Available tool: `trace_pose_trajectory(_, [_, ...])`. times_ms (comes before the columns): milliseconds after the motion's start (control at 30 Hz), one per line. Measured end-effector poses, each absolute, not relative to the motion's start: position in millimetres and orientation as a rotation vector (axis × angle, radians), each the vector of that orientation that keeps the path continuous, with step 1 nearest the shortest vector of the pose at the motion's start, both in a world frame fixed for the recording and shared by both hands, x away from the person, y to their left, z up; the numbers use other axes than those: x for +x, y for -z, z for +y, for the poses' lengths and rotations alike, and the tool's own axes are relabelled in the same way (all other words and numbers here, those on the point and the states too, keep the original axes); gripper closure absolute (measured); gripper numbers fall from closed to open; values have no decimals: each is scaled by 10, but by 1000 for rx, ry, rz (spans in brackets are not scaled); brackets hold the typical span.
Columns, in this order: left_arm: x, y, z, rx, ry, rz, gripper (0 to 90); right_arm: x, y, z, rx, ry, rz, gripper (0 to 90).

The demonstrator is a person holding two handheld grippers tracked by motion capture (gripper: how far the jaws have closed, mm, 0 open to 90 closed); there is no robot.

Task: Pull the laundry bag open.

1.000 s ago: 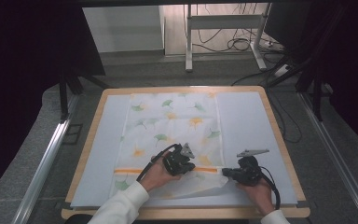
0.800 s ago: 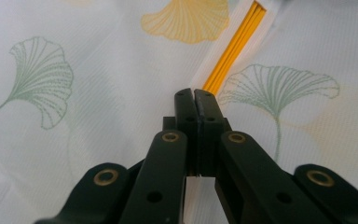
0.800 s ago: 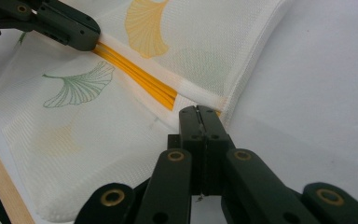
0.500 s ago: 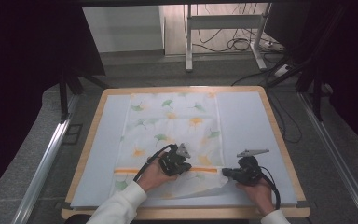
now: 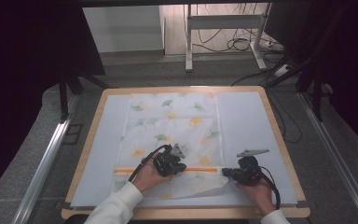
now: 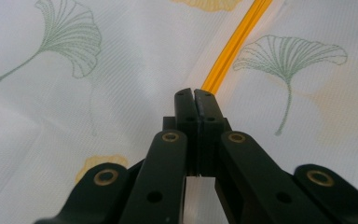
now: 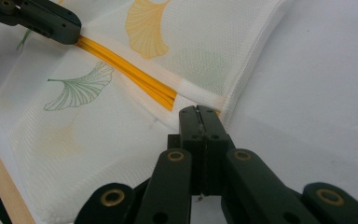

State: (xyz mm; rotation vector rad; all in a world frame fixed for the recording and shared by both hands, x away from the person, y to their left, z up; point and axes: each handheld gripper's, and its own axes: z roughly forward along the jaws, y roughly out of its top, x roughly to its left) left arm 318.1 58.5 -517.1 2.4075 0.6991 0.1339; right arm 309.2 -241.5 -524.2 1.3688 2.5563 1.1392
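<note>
A white cloth (image 5: 172, 135) printed with green and yellow ginkgo leaves lies spread on the pale mat of the counter (image 5: 247, 116), reaching from the far edge nearly to the near one, and an orange stripe (image 5: 135, 171) crosses it close to the person's side. The left tool (image 5: 176, 166) sits on that stripe near the middle of the cloth; in the left gripper view its jaws are pressed together with no gap, their tips at the stripe (image 6: 235, 44), though whether fabric is pinched between them cannot be told. The right tool (image 5: 227, 171) is at the cloth's right edge where the stripe ends; in the right gripper view its jaws are likewise closed, right at the hem (image 7: 233, 100) where the layers stack, and again a pinch of fabric cannot be confirmed. The near right corner of the cloth looks lifted and creased in the high view. The step in hand appears to be taking hold of the cloth along the stripe in order to fold or straighten it. The next move would call for both tools to lift and travel together, keeping the stripe taut and level between them so the edge lands square. No containers stand on the counter.
</note>
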Motion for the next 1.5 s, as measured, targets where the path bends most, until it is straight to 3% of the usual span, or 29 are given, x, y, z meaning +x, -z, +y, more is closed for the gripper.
trace_pose_trajectory(1500, [3052, 5184, 1264, 2377, -175, 845, 900, 3092, 5241, -2412, 1363, -1137, 2557, 900])
